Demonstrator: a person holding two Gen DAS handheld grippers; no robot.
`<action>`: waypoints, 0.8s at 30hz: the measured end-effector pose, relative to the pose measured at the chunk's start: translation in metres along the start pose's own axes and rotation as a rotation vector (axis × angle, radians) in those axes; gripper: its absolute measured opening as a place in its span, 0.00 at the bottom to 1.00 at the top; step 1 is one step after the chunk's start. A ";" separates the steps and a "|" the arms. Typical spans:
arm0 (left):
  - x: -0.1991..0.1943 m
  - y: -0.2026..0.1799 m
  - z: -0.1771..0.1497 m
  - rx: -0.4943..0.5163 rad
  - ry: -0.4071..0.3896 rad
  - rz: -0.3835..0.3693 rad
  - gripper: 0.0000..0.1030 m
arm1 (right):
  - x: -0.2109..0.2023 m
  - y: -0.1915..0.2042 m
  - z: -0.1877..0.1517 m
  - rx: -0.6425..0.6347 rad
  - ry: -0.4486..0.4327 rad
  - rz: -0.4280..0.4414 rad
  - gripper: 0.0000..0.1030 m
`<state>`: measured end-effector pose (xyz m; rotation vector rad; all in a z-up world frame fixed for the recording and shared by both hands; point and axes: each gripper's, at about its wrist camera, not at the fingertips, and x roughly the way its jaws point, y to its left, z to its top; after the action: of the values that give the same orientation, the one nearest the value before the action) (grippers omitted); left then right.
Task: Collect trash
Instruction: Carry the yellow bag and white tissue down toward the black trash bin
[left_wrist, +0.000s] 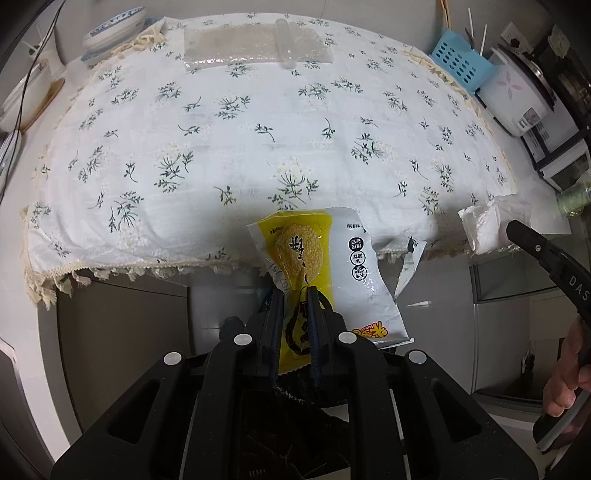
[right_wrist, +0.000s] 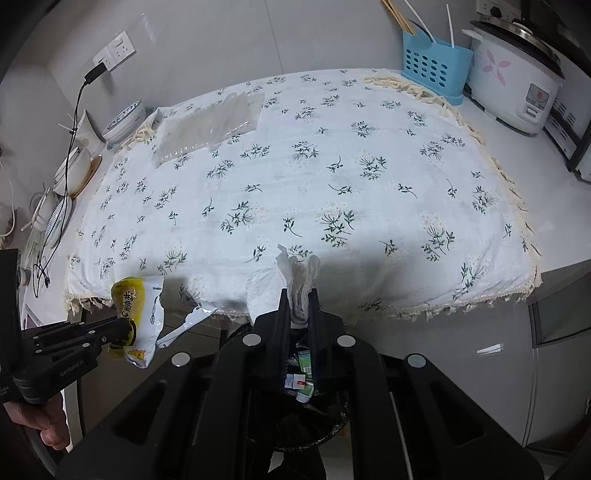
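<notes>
Both grippers hang just off the front edge of the counter (right_wrist: 498, 122), which has a flowery tablecloth (left_wrist: 258, 122) over it. The left gripper (left_wrist: 295, 295) is clamped on a yellow and white snack wrapper (left_wrist: 354, 258), torn open on one side, and the wrapper sticks up past the cloth's fringe. The right gripper (right_wrist: 299, 295) is squeezed tight on a crumpled white tissue (right_wrist: 301, 273). Right under it there's a bin with a black bag (right_wrist: 325, 417) and some small packets already inside. Back right corner has a blue utensil holder (right_wrist: 434, 66) and a rice cooker (right_wrist: 517, 81).
</notes>
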<state>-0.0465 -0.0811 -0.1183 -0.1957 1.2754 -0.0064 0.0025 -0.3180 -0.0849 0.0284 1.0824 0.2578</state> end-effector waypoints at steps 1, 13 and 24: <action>0.001 -0.001 -0.003 0.001 0.004 0.000 0.11 | 0.000 -0.002 -0.003 0.000 0.003 -0.001 0.08; 0.023 -0.011 -0.046 0.020 0.035 0.010 0.11 | -0.004 -0.016 -0.047 -0.018 0.036 -0.008 0.08; 0.058 -0.013 -0.082 0.009 0.079 0.020 0.11 | 0.015 -0.023 -0.092 -0.036 0.107 -0.024 0.08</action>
<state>-0.1060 -0.1119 -0.1940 -0.1763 1.3553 -0.0028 -0.0669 -0.3468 -0.1452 -0.0306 1.1831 0.2596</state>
